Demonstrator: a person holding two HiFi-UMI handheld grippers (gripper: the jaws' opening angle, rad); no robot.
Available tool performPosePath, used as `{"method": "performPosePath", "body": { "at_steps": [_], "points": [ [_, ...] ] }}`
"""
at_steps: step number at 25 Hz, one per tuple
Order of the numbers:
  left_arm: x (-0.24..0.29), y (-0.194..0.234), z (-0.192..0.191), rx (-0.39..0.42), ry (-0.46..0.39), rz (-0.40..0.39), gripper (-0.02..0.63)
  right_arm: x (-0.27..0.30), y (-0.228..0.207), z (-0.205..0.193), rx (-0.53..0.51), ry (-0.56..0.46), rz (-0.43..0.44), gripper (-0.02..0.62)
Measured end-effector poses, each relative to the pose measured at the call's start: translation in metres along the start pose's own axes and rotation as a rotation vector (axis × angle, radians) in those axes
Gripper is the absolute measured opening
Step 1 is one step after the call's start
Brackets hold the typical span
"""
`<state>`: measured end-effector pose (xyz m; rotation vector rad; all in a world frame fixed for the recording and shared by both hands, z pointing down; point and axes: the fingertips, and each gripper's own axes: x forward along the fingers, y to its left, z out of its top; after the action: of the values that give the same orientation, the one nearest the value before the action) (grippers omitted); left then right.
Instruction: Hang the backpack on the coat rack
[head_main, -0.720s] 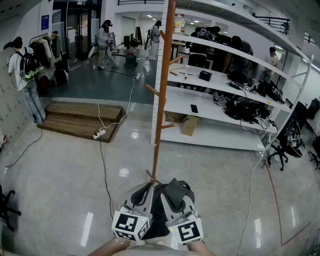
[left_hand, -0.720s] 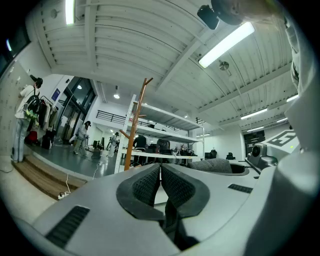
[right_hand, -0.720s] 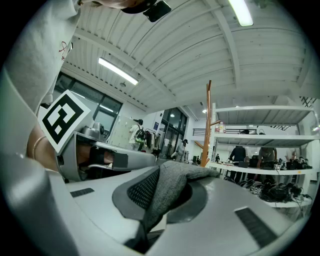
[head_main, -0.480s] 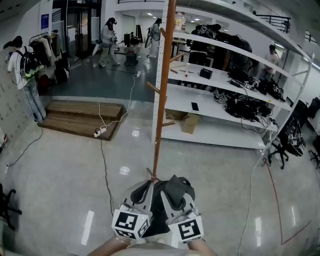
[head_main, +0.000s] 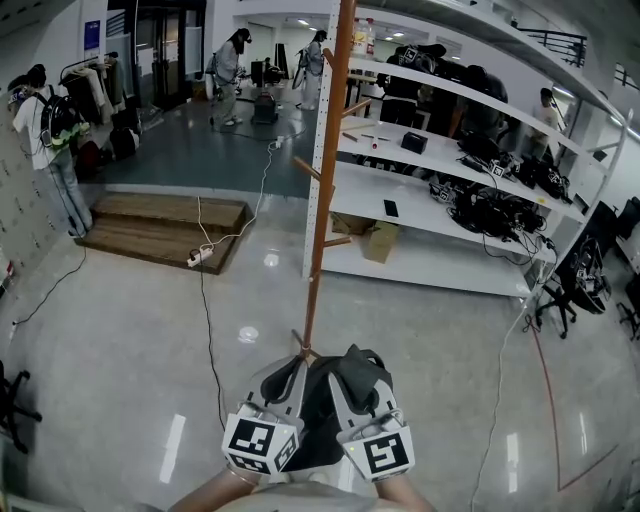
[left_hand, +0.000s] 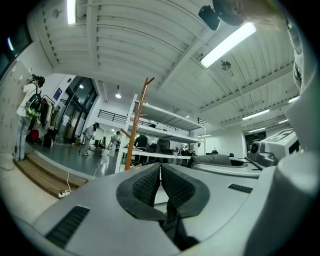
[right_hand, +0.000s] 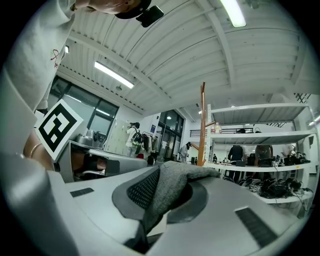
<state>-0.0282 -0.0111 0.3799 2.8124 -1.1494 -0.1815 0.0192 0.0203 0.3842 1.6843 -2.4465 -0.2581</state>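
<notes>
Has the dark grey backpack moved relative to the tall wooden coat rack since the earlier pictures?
No. The backpack still sits just short of the coat rack foot, neither nearer nor sideways.
</notes>
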Motion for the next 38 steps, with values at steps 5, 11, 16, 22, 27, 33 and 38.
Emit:
{"method": "performPosePath", "body": {
  "at_steps": [5,11,16,22,27,33,38],
  "points": [
    [0.004,-0.003,-0.004,-0.005,0.007,0.001,0.021,0.0,-0.013,0.004,0.023,-0.037,-0.016,0.037],
    [0.012,-0.008,0.0,-0.008,0.0,0.03,0.021,-0.002,-0.033,0.013,0.034,-0.056,-0.009,0.037],
    [0.023,-0.009,0.003,-0.002,-0.022,0.067,0.021,-0.002,-0.046,0.015,0.034,-0.085,0.031,0.037],
    [0.033,-0.006,-0.002,-0.007,-0.028,0.12,0.021,0.0,-0.063,0.015,0.024,-0.102,0.073,0.037],
    [0.041,0.0,-0.003,-0.009,-0.032,0.131,0.021,0.009,-0.071,0.003,-0.022,-0.06,0.091,0.037],
    [0.067,0.014,-0.001,0.001,-0.028,0.098,0.021,0.036,-0.084,0.003,0.005,-0.073,0.072,0.037],
    [0.103,0.036,-0.005,-0.019,-0.018,0.072,0.021,0.063,-0.104,-0.011,0.014,-0.045,0.063,0.037]
  ]
}}
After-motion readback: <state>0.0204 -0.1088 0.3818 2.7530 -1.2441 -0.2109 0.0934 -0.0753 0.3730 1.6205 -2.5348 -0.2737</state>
